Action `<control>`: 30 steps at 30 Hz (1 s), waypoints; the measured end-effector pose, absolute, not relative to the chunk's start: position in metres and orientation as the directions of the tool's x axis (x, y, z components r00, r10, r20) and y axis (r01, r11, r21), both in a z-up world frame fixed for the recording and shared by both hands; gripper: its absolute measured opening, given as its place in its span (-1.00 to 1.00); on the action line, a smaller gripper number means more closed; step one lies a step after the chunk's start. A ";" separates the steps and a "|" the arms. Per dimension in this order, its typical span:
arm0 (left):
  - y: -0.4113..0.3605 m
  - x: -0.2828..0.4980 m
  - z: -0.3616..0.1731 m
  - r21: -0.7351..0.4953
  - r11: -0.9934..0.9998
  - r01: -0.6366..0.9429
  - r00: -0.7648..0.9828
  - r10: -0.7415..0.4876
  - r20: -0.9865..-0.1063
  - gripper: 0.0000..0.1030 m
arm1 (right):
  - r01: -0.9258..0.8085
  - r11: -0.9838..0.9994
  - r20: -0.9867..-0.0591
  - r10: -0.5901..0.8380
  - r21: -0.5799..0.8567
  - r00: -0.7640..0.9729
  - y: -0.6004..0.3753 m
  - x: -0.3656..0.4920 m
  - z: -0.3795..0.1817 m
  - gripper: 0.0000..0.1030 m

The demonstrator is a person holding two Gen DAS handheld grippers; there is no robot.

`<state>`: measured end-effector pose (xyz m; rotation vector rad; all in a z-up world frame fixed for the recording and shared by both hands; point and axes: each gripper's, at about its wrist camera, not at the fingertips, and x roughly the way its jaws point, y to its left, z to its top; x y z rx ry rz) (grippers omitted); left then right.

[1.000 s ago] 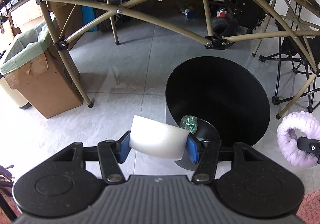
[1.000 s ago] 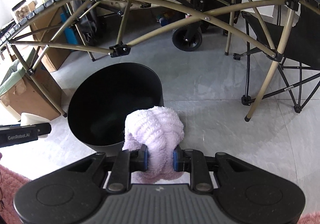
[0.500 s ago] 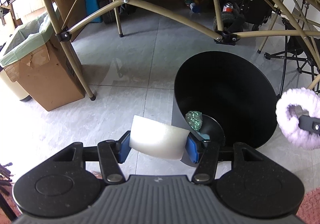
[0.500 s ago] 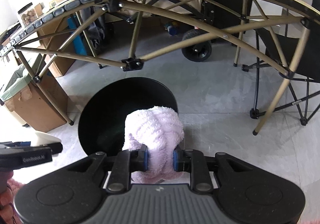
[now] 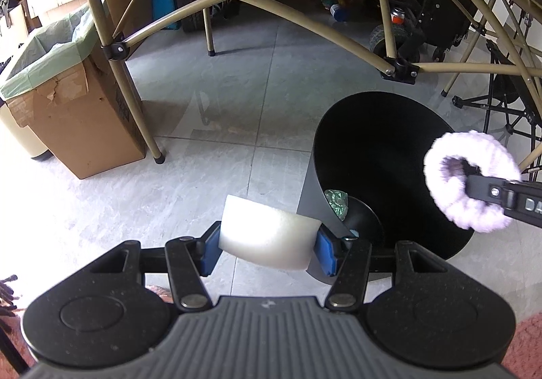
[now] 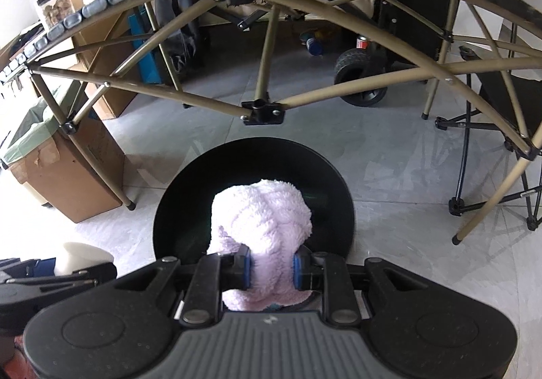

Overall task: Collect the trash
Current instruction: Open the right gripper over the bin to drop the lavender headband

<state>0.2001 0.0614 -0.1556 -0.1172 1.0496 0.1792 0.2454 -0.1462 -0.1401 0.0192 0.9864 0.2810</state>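
Note:
My left gripper (image 5: 267, 248) is shut on a white foam block (image 5: 267, 238), held above the floor just left of the black round bin (image 5: 382, 128). A green crumpled wrapper (image 5: 336, 203) lies at the bin's bottom. My right gripper (image 6: 272, 269) is shut on a fluffy lilac cloth (image 6: 262, 219), which hangs over the mouth of the black bin (image 6: 176, 209). In the left wrist view the lilac cloth (image 5: 443, 175) shows over the bin's right rim, with the right gripper's fingers (image 5: 487, 191) clamped on it. The white block (image 6: 84, 255) shows at the lower left of the right wrist view.
A folding table's tan metal frame (image 5: 305, 13) arches over the bin. A cardboard box with a green liner (image 5: 67, 98) stands left. A black folding chair (image 6: 501, 142) is at the right, a wheeled cart (image 6: 359, 74) behind. Grey tiled floor lies around.
My right gripper has carried the lilac cloth from beside the bin to above its mouth. The left gripper has barely shifted and still grips the white block.

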 end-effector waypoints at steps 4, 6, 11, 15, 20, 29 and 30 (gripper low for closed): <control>0.066 0.202 -0.157 -0.017 0.977 -0.213 0.479 0.089 -0.874 0.10 | -0.234 0.963 -0.827 0.238 0.133 0.510 -0.135 0.254 -0.145 -0.59; 0.068 0.203 -0.157 -0.017 0.976 -0.218 0.475 0.091 -0.876 0.10 | -0.237 0.962 -0.831 0.238 0.132 0.503 -0.129 0.258 -0.148 -0.59; 0.072 0.205 -0.159 -0.018 0.971 -0.240 0.464 0.098 -0.880 0.10 | -0.241 0.961 -0.843 0.240 0.136 0.482 -0.119 0.266 -0.153 -0.57; 0.076 0.206 -0.161 -0.016 0.967 -0.253 0.455 0.104 -0.885 0.10 | -0.243 0.960 -0.852 0.239 0.137 0.466 -0.113 0.269 -0.158 -0.48; 0.076 0.207 -0.162 -0.017 0.967 -0.254 0.453 0.104 -0.886 0.10 | -0.234 0.964 -0.858 0.226 0.128 0.461 -0.113 0.271 -0.160 0.07; 0.077 0.206 -0.162 -0.019 0.967 -0.254 0.454 0.102 -0.885 0.10 | -0.202 0.973 -0.867 0.198 0.116 0.458 -0.118 0.275 -0.163 1.00; 0.077 0.206 -0.162 -0.019 0.967 -0.254 0.454 0.102 -0.885 0.09 | -0.202 0.973 -0.868 0.197 0.115 0.455 -0.117 0.275 -0.163 1.00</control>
